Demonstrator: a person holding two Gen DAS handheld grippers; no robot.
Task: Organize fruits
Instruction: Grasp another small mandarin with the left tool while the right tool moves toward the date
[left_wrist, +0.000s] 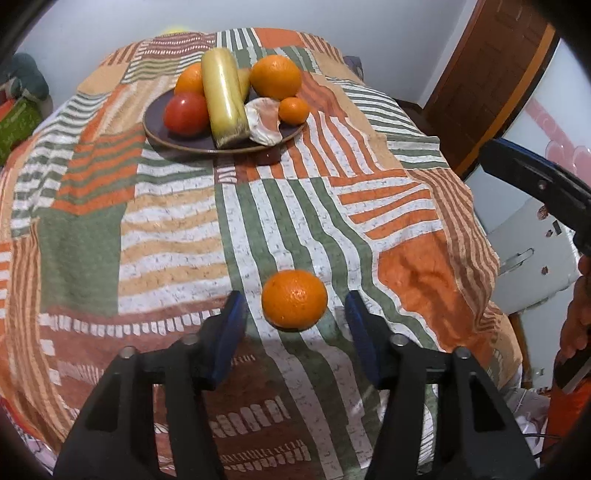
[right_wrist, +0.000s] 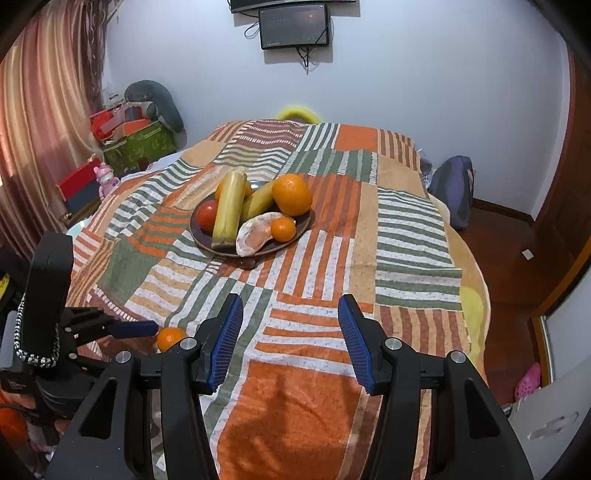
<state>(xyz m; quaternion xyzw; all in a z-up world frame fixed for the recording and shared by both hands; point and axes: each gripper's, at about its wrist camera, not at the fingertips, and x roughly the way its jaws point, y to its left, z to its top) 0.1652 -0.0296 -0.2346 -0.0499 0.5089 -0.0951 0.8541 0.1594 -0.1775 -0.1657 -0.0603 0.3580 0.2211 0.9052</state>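
On striped cloth (left_wrist: 177, 236), lone orange (left_wrist: 294, 299) dead ahead between gaping left claw (left_wrist: 293, 314); right claw (right_wrist: 290, 325) open, farther off.

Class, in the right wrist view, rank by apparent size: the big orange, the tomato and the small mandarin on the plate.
1. Big orange
2. Tomato and small mandarin look alike; the tomato is partly hidden, so no ranking.

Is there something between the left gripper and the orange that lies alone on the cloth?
Nothing visible is in the way. The loose orange lies on the striped cloth just ahead of the open left gripper, roughly centred between the blue fingers, untouched. The plate of fruit is farther back.
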